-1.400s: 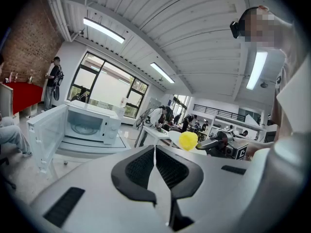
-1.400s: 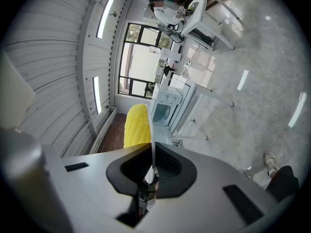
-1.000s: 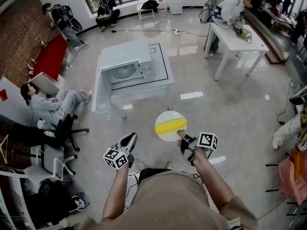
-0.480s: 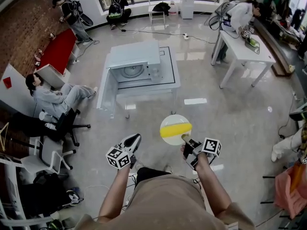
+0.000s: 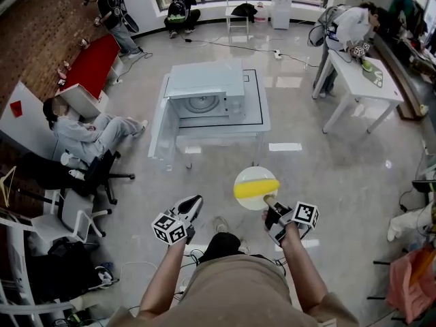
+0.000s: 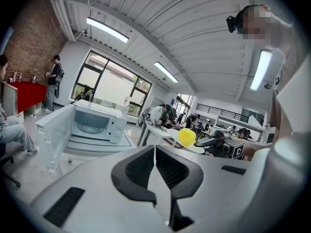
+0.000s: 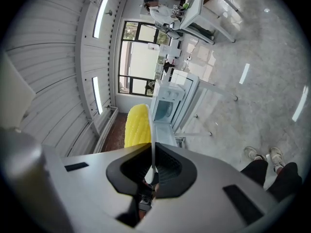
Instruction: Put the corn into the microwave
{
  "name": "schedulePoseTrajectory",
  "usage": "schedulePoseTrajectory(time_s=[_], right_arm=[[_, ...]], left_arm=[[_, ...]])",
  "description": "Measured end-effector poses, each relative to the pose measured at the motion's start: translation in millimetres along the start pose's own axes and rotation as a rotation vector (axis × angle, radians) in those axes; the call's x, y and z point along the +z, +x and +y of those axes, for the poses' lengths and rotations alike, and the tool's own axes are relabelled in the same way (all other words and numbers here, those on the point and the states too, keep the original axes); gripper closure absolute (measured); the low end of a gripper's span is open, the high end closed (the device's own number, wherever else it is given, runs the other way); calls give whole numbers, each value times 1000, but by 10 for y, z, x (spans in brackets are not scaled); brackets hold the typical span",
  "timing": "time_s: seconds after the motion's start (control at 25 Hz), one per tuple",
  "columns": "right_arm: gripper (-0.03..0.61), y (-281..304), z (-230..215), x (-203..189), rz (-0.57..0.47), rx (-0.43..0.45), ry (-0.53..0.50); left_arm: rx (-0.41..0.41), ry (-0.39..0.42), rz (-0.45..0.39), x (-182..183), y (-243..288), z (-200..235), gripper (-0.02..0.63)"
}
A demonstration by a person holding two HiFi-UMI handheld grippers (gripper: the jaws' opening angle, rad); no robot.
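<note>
A yellow corn cob (image 5: 257,189) lies on a round white plate (image 5: 253,174). My right gripper (image 5: 269,201) is shut on the plate's near rim and holds it above the floor. In the right gripper view the plate's thin edge (image 7: 152,144) runs between the jaws, with the corn (image 7: 137,125) to its left. The white microwave (image 5: 204,90) stands ahead on a low white table (image 5: 255,118), its door (image 5: 161,125) swung open to the left. My left gripper (image 5: 193,201) is shut and empty, left of the plate. The left gripper view shows the microwave (image 6: 95,125) and the corn (image 6: 186,136).
A person sits on the floor at the left (image 5: 82,131) beside a black office chair (image 5: 88,176). A white desk (image 5: 357,70) with a person bent over it stands at the back right. A red cabinet (image 5: 92,63) lines the brick wall. My own feet (image 5: 221,225) are below the plate.
Both grippers and the plate with the corn have moved forward toward the microwave, which now sits lower and closer in the head view. The grip on the plate is unchanged.
</note>
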State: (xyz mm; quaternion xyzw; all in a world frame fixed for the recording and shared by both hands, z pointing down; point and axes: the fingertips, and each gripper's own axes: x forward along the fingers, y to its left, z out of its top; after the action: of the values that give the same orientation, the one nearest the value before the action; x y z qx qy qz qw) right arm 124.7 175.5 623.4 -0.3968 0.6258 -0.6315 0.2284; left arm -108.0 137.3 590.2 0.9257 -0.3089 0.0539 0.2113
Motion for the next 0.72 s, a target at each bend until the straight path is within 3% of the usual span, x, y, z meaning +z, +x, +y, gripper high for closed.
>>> schedulePoseTrajectory(time_s=[0.72], right_arm=[[558, 1049, 336, 421, -43, -16, 5]], left_arm=[[-54, -28, 19, 428, 485, 1025, 612]])
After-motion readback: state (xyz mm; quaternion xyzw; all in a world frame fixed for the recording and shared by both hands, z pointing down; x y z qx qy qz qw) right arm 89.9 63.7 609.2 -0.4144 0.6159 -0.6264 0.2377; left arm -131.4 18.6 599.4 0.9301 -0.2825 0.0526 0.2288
